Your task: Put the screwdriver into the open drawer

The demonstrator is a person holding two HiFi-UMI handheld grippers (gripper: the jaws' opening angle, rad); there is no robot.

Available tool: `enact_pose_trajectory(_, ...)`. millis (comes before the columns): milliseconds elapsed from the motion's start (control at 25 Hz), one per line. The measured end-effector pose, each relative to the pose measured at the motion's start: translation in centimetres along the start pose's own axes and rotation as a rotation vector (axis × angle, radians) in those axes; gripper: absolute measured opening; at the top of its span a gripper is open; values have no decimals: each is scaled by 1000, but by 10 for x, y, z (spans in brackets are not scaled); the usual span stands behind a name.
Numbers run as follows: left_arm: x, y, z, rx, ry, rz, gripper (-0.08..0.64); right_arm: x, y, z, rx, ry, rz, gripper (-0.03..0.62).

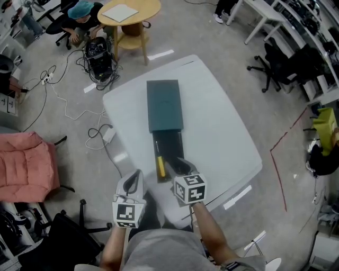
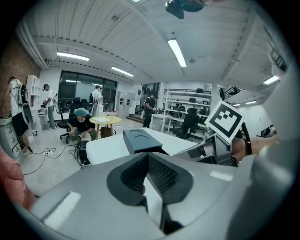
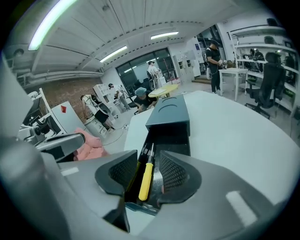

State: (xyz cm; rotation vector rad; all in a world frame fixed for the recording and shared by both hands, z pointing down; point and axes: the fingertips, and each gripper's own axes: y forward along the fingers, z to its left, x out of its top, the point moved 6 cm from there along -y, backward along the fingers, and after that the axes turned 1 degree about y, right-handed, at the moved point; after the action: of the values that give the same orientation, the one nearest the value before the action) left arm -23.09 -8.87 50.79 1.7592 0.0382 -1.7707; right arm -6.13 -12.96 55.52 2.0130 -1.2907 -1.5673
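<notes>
Smooth white tabletop (image 1: 228, 137) bears boxy dark drawer (image 1: 172, 138) holding yellow-handled screwdriver (image 1: 160, 165); right gripper (image 3: 146, 160) gapes empty, left gripper (image 2: 147, 157) closed.

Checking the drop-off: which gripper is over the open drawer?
The right gripper, jaws apart above the screwdriver lying in the drawer; the left gripper is off to the drawer's side.

We look down on a grey floor (image 1: 222, 53) strewn with cables (image 1: 66, 108), red line (image 1: 278, 177) at right, white table (image 1: 228, 132) below us, round yellow table (image 1: 132, 13) beyond, pink seat (image 1: 26, 164) left, black chairs (image 1: 273, 61) by white desks (image 1: 265, 10), strip lights (image 2: 177, 52) overhead, dark windows (image 2: 86, 91) far off
</notes>
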Motion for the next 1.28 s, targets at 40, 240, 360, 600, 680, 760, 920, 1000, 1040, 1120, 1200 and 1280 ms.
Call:
enact_pose_trajectory(40, 4, -2, -4, 0, 5, -11, 12, 1, -7, -1, -6, -13, -14, 150)
enact_pose_trajectory(240, 17, -13, -30, 5, 22, -57, 12, 5, -48, -6, -43, -93, -80, 126)
enact_pose_trajectory(360, 23, -21, -45, 13, 33, -75, 12, 8, -73, -8, -51, -129, -133, 113)
enact_pose_trajectory(600, 40, -40, -68, 56, 64, -133, 12, 15, -126, -4, -59, -261, -296, 86)
enact_pose_trajectory(680, 46, -49, -73, 73, 77, -155, 12, 17, -143, -1, -64, -284, -340, 77)
enact_pose_trajectory(760, 53, -57, -79, 83, 86, -179, 12, 18, -160, 0, -73, -297, -384, 63)
enact_pose_trajectory(920, 64, -72, -89, 107, 104, -224, 12, 19, -194, 0, -84, -318, -479, 38)
enact_pose_trajectory(1000, 70, -78, -95, 112, 112, -243, 12, 18, -210, 0, -92, -329, -520, 27)
enact_pose_trajectory(1040, 71, -82, -98, 112, 118, -250, 12, 16, -217, -1, -96, -332, -538, 21)
enact_pose_trajectory(1120, 74, -88, -106, 112, 131, -264, 12, 11, -229, -4, -103, -329, -569, 9)
enact_pose_trajectory(1200, 76, -94, -113, 111, 139, -282, 12, 4, -240, -7, -109, -322, -589, 5)
enact_pose_trajectory(1280, 75, -99, -119, 109, 142, -296, 12, -2, -248, -11, -118, -317, -602, 5)
